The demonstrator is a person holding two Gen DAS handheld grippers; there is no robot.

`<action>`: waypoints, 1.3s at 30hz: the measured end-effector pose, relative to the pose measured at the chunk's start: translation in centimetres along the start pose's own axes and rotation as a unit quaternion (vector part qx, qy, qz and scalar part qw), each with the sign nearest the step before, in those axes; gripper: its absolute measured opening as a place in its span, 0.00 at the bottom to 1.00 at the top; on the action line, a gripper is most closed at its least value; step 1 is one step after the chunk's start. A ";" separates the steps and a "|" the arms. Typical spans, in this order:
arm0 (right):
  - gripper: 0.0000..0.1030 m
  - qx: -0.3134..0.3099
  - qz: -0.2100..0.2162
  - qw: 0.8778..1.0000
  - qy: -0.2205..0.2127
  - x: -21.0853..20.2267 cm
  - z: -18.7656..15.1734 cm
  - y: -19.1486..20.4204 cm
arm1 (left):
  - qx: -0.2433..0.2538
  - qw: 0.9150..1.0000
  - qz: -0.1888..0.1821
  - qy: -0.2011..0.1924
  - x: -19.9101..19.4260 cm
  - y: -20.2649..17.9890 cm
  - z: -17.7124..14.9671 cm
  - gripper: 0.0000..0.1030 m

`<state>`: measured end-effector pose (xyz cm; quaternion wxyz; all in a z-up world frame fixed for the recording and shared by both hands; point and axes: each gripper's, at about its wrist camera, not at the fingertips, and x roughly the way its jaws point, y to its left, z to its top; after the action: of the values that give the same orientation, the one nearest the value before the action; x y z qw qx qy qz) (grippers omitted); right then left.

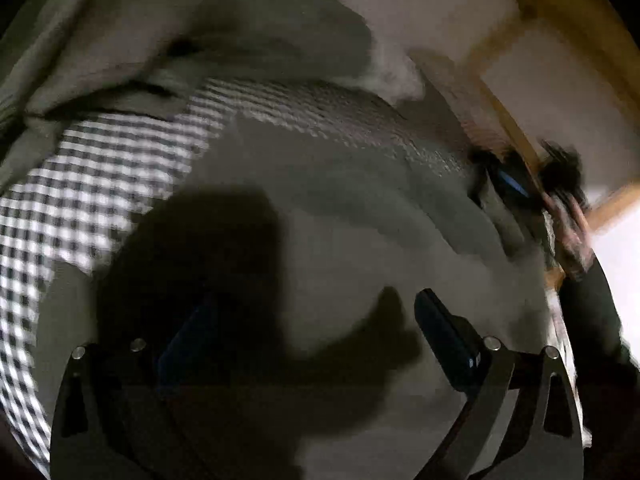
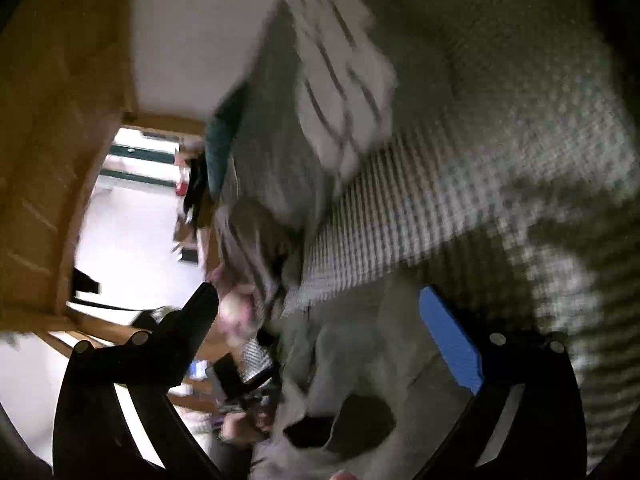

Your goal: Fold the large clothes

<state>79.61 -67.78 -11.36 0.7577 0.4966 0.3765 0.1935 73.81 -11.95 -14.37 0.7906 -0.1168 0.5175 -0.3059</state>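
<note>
Plain grey cloth garment (image 1: 340, 220), frame centre | left gripper (image 1: 312, 332) and right gripper (image 2: 320, 320) both agape, empty | judgement: pinch edges evenly.

Left claw (image 1: 308, 332) hangs with jaws wide apart over grey garment (image 1: 340, 216) spread across checked cloth (image 1: 100, 168); picture blurred

Left hand-held gripper (image 1: 308, 336): black angular frame, two silver round screw heads on each side, dark blue rectangular fingers (image 1: 448, 340). Right hand-held gripper (image 2: 320, 320): same black frame and paired screws; one finger faced with a bright blue pad (image 2: 452, 344), the other seen as a plain black wedge.
</note>
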 end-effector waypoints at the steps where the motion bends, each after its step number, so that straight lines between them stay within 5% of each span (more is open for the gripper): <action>1: 0.97 0.001 -0.016 1.000 -0.014 -2.0 0.9 0.2 | -0.029 1.000 -0.004 -0.003 0.4 1.2 0.6 0.94; 3: 0.97 -0.020 -0.064 0.998 -0.004 -3.4 1.3 0.8 | -0.064 0.998 -0.007 -0.014 0.7 2.4 1.2 0.94; 5: 0.97 -0.064 -0.099 0.992 0.048 -3.3 -0.1 1.8 | -0.045 0.998 0.023 -0.025 0.5 1.6 1.3 0.94; 8: 0.97 -0.190 -0.126 0.966 0.123 -1.4 -5.2 4.8 | -0.008 0.996 0.073 -0.044 0.0 0.5 1.1 0.94; 9: 0.97 -0.229 -0.147 0.953 0.136 -0.7 -6.9 5.6 | 0.015 0.990 0.125 -0.059 -0.4 -0.1 0.8 0.94; 12: 0.96 -0.362 -0.274 0.879 0.148 2.6 -11.2 6.5 | 0.064 0.973 0.210 -0.077 -1.1 0.1 1.1 0.95; 13: 0.88 -0.398 -0.347 0.838 0.140 4.3 -11.7 5.9 | 0.062 0.969 0.229 -0.069 -0.9 0.6 1.2 0.95; 14: 0.77 -0.401 -0.368 0.827 0.144 5.3 -11.6 5.1 | 0.055 0.972 0.219 -0.063 -0.9 1.2 1.1 0.95; 15: 0.56 -0.386 -0.368 0.831 0.158 6.3 -11.1 4.2 | 0.038 0.977 0.198 -0.062 -1.3 1.9 1.1 0.94; 16: 0.43 -0.360 -0.344 0.847 0.184 7.3 -10.5 2.9 | 0.029 0.980 0.188 -0.062 -1.8 2.2 0.9 0.95; 19: 0.29 -0.340 -0.333 0.853 0.213 9.1 -10.3 1.1 | 0.013 0.990 0.135 -0.048 -3.2 2.5 0.6 0.94; 22: 0.15 -0.326 -0.301 0.871 0.212 8.8 -10.5 0.6 | 0.032 0.986 0.162 -0.008 -3.3 2.6 -1.1 0.94; 26: 0.10 -0.279 -0.257 0.909 0.170 6.1 -10.0 -0.4 | 0.041 0.987 0.156 0.019 -2.8 3.0 -2.8 0.91; 27: 0.10 -0.269 -0.249 0.917 0.155 5.5 -9.8 -0.7 | 0.047 0.986 0.158 0.016 -2.8 3.1 -3.0 0.80; 29: 0.10 -0.255 -0.234 0.930 0.124 4.2 -9.3 -0.9 | 0.026 0.991 0.131 0.006 -3.1 3.6 -2.9 0.36; 31: 0.10 -0.245 -0.210 0.942 0.090 2.7 -9.0 -0.9 | -0.014 0.995 0.097 -0.022 -4.4 4.7 -2.8 0.22; 33: 0.10 -0.234 -0.181 0.954 0.055 1.0 -8.6 -0.8 | -0.046 0.995 0.069 -0.057 -6.1 5.6 -3.0 0.21; 39: 0.10 -0.219 -0.173 0.960 0.024 -0.1 -8.8 -1.6 | -0.115 0.981 0.019 -0.154 -8.7 6.5 -5.0 0.20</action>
<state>72.75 -63.18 -14.74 0.8607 0.2409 0.4232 0.1485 69.29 -0.93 -13.27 0.8476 -0.2427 0.4239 -0.2072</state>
